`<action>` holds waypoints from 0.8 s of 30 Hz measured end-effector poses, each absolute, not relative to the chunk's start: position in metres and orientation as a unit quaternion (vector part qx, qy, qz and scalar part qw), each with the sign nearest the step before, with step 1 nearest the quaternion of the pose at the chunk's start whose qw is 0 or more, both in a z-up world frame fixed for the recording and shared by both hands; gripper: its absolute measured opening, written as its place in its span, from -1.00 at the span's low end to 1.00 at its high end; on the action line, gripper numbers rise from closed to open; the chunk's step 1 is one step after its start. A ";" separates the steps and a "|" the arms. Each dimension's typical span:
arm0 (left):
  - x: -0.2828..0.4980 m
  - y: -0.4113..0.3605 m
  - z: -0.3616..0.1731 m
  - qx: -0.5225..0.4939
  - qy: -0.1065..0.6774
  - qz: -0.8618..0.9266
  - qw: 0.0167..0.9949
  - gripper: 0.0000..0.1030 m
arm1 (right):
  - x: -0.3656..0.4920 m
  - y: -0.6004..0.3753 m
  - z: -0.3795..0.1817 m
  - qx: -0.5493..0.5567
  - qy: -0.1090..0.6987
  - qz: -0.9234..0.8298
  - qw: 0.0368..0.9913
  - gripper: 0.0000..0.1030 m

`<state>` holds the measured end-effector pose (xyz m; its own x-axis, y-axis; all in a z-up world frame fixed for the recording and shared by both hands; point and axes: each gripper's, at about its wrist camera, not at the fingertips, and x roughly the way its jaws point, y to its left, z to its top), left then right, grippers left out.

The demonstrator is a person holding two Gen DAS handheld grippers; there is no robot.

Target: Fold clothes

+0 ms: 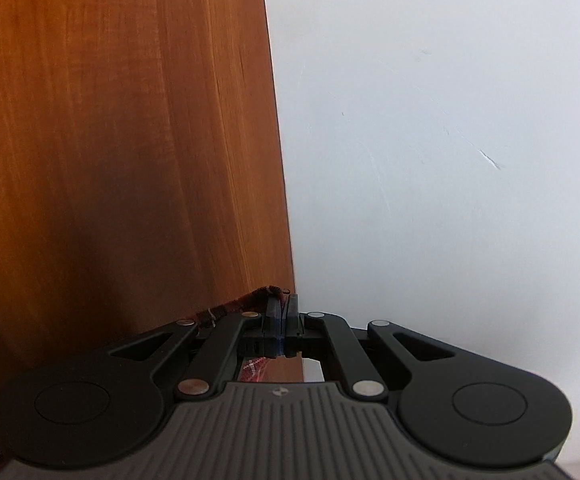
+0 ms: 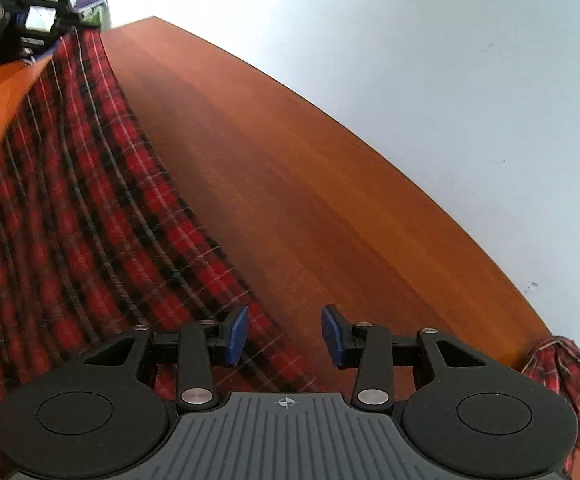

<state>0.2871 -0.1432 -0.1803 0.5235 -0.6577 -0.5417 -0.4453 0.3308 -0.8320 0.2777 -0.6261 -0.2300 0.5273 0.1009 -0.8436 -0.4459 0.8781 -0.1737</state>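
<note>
A red and black plaid garment (image 2: 82, 208) lies on the wooden table (image 2: 290, 184) and stretches up to the far left. My left gripper (image 1: 282, 312) is shut on an edge of the plaid garment (image 1: 246, 304), lifted above the table; it also shows in the right wrist view (image 2: 70, 20) at the top left, holding the cloth's far corner. My right gripper (image 2: 285, 334) is open and empty, its blue pads (image 2: 237, 336) just over the garment's near edge. Another part of the plaid cloth (image 2: 566, 372) hangs at the table's right edge.
The table's far edge (image 2: 370, 136) meets a white wall (image 2: 410, 40). The wall (image 1: 450, 160) also fills the right of the left wrist view. Small purple and green items (image 2: 90, 4) sit far off at the top left.
</note>
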 end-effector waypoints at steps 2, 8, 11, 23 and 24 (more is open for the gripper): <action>0.296 -0.146 -0.185 -0.571 0.485 -0.057 0.660 -0.96 | 0.277 -0.629 -0.232 -0.183 0.455 0.139 0.860 -0.17; 0.320 -0.153 -0.190 -0.505 0.494 -0.066 0.705 -0.71 | 0.245 -0.628 -0.216 -0.157 0.442 0.079 0.879 -0.16; 0.319 -0.164 -0.179 -0.432 0.495 -0.119 0.744 0.04 | 0.216 -0.627 -0.201 -0.129 0.434 0.051 0.890 -0.16; 0.251 -0.089 -0.115 -0.326 0.456 -0.182 0.808 0.34 | 0.085 -0.577 -0.145 0.003 0.415 -0.005 0.910 -0.07; 0.241 -0.086 -0.112 -0.316 0.455 -0.185 0.812 0.35 | 0.074 -0.573 -0.144 0.006 0.415 -0.010 0.910 -0.04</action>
<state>0.2412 -0.0856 -0.1123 0.5170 -0.5883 -0.6218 0.0128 0.7316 -0.6816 0.0738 -0.5729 -0.1441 0.6554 -0.0140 -0.7551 0.0237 0.9997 0.0021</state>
